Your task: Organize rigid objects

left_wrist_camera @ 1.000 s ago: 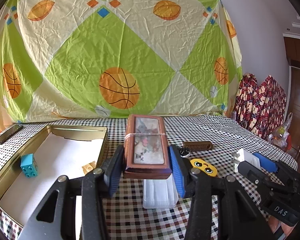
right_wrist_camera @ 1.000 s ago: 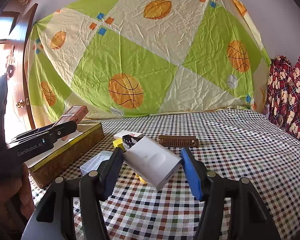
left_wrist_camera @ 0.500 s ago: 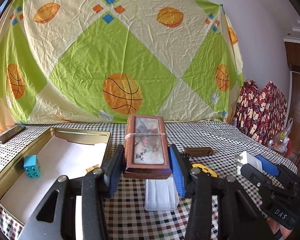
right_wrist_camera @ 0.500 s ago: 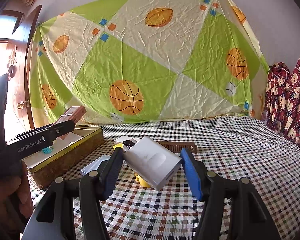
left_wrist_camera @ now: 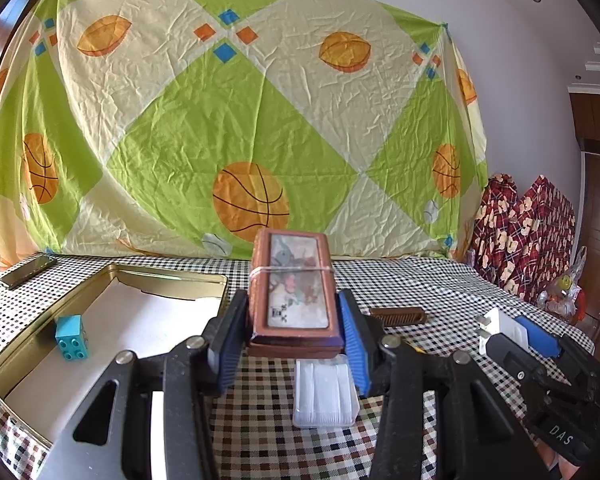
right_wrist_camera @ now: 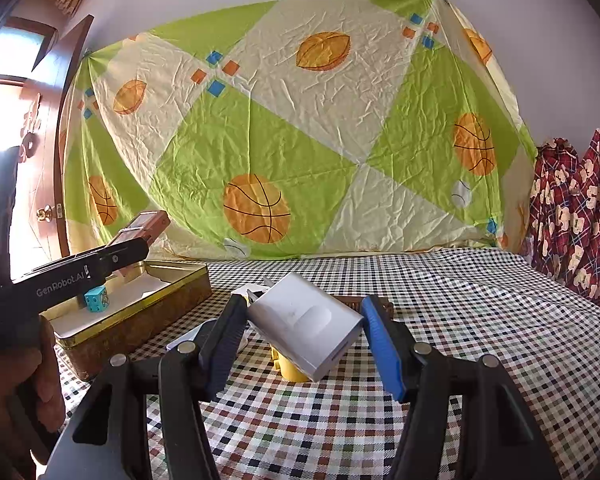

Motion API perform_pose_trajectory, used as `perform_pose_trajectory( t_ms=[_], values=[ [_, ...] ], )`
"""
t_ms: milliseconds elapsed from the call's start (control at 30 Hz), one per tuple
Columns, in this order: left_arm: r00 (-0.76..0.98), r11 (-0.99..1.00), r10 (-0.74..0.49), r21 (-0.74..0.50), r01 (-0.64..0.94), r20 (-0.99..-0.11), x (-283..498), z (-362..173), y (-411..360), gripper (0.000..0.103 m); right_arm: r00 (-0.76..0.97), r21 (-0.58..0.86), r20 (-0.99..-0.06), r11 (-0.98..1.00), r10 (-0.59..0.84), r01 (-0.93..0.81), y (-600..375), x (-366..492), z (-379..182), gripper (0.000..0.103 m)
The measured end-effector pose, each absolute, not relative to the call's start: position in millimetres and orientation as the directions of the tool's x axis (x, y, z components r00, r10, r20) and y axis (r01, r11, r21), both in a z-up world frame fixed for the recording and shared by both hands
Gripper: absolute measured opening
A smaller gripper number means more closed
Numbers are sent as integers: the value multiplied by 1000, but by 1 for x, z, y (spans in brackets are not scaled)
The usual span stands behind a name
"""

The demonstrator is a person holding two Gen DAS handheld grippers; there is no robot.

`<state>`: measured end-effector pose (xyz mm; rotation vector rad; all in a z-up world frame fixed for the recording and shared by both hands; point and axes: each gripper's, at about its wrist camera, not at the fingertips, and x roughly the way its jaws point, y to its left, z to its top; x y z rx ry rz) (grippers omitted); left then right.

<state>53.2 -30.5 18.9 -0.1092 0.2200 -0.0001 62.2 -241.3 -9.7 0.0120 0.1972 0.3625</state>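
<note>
A brown wooden box (left_wrist_camera: 294,296) is clamped between the blue pads of the left gripper (left_wrist_camera: 294,334), held above the checked tablecloth (left_wrist_camera: 440,288) just right of the gold tin (left_wrist_camera: 112,276). A white charger (right_wrist_camera: 304,326) is gripped, tilted, by the right gripper (right_wrist_camera: 304,340), further right of the tin.

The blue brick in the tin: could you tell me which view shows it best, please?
The left wrist view. There the blue brick sits unobstructed on the white liner of the tin, with its studs facing the camera. In the right wrist view it is smaller, and the left gripper partly covers it.
</note>
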Motion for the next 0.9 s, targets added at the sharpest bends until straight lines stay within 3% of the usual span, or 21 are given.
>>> perform_pose_trajectory(
  t_ms=[900],
  values=[
    [991,994,26,-105,-40,-134,31,23,-17,44,938,53,-169,953,301,-297,-239,56,-7,62]
  ],
)
